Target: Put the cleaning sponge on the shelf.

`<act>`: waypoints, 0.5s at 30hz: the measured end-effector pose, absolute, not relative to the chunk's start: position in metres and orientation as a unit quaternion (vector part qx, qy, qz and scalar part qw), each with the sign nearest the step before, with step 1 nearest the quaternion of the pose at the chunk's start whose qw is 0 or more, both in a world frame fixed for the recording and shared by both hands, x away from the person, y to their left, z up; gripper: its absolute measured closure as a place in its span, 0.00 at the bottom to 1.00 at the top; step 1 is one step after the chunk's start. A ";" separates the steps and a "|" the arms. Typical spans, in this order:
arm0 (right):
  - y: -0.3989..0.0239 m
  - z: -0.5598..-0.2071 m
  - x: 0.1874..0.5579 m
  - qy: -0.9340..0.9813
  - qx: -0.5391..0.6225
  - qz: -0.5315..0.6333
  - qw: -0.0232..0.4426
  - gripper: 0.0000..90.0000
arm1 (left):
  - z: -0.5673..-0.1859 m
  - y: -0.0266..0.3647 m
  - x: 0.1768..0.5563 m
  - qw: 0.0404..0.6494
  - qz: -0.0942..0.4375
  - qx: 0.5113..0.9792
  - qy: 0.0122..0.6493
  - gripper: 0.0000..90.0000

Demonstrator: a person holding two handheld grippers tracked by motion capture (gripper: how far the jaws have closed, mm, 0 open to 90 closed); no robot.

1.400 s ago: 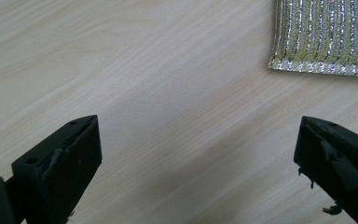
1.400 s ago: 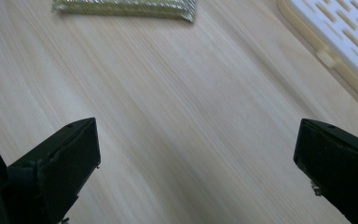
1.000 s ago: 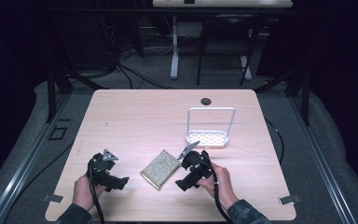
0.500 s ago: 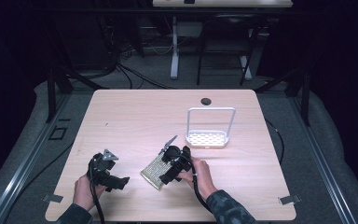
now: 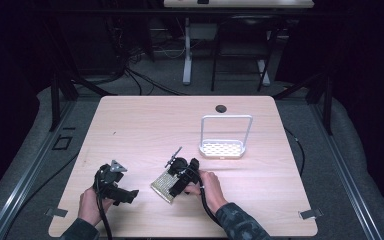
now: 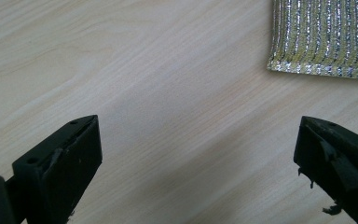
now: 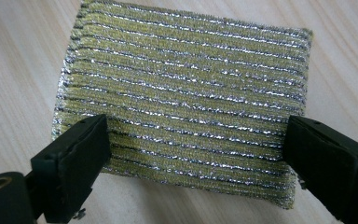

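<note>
The right tongs [image 7: 193, 154] stand wide over the shiny scrub pad [image 7: 182, 107] and have just been closing a little, not pinching yet. The left tongs [image 6: 198, 163] wait open at nine o'clock. The pad lies flat on the counter [image 5: 145, 125], near its six o'clock edge. Go low, grab both sides evenly.

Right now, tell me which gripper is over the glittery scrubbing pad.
The right gripper: its open jaws straddle the scrubbing pad. The left gripper hangs over bare table beside it.
</note>
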State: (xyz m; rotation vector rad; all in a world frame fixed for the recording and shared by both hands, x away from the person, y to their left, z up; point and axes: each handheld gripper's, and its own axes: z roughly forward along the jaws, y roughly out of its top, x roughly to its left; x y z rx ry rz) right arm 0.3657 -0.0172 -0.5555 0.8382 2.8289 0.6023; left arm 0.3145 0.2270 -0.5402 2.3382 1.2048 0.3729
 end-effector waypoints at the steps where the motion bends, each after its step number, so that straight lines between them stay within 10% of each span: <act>1: -0.016 -0.556 0.366 0.938 0.279 0.193 0.064 0.09 | -0.540 0.227 0.314 0.239 0.138 0.854 0.441 0.01; 15: -0.015 -0.556 0.364 0.938 0.288 0.181 0.063 0.18 | -0.541 0.224 0.314 0.237 0.138 0.856 0.438 0.01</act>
